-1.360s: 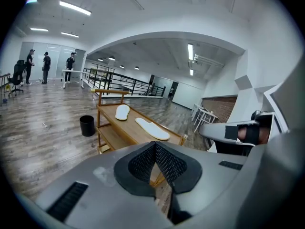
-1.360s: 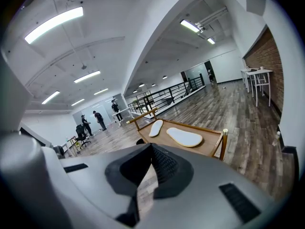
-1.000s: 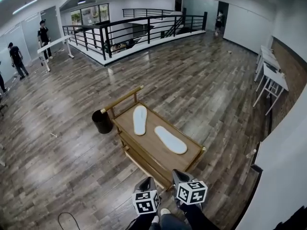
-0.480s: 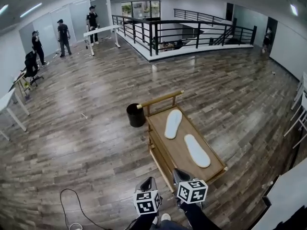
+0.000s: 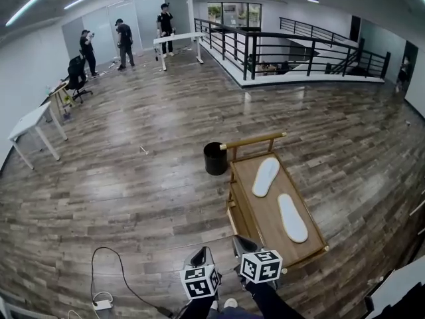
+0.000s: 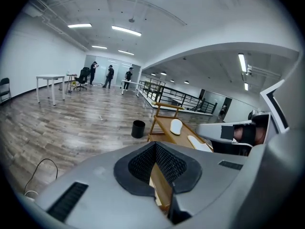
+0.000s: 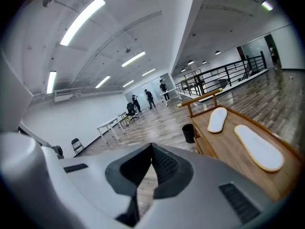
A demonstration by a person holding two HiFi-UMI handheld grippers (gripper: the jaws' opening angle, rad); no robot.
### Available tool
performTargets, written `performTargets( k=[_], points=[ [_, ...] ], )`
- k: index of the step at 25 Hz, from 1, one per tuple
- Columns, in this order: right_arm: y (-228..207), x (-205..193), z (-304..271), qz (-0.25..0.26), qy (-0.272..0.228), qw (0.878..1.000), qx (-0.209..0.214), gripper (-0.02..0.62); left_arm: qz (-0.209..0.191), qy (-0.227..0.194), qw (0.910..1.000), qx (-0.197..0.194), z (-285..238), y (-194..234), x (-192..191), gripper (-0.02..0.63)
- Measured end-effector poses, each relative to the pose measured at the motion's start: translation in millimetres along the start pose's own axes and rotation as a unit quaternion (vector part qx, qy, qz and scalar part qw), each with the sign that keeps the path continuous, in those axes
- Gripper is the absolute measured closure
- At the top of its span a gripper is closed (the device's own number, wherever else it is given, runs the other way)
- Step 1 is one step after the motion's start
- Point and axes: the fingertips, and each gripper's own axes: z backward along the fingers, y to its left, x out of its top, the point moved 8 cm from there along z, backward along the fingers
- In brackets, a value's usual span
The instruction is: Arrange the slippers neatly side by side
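The far slipper [image 5: 265, 176] and near slipper [image 5: 293, 217] lie lengthwise on the wooden cart [image 5: 260, 211], angled apart, with a black bin [image 5: 215, 158] just beside it. The left gripper [image 6: 153, 147] and right gripper [image 7: 151, 147] are clenched and empty.

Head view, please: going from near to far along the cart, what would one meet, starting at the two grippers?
left gripper and right gripper together → near slipper → far slipper → cart handle → black railing
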Motion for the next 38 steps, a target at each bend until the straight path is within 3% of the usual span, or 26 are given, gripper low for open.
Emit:
performTargets(
  k=[9,17,30,38],
  points=[
    [7.7,-1.2,-20.9,0.016,0.017,1.0,0.022,0.598,0.03,-0.011,0.9988,0.037,2.9,25.4,-1.5,0.606],
    [4.6,13.2,-61.8,0.017,0.027,0.999,0.003,0.598,0.035,-0.01,0.9991,0.023,-33.2,49.3,21.1,0.606],
    [26.7,62.5,-185.2,0.014,0.015,1.0,-0.019,0.598,0.024,-0.009,0.9997,0.003,-108.5,143.3,94.2,0.606],
    [11.2,69.4,-210.9,0.003,0.023,0.998,-0.052,0.598,0.042,0.01,0.999,-0.008,-142.0,163.3,99.4,0.606]
  ],
)
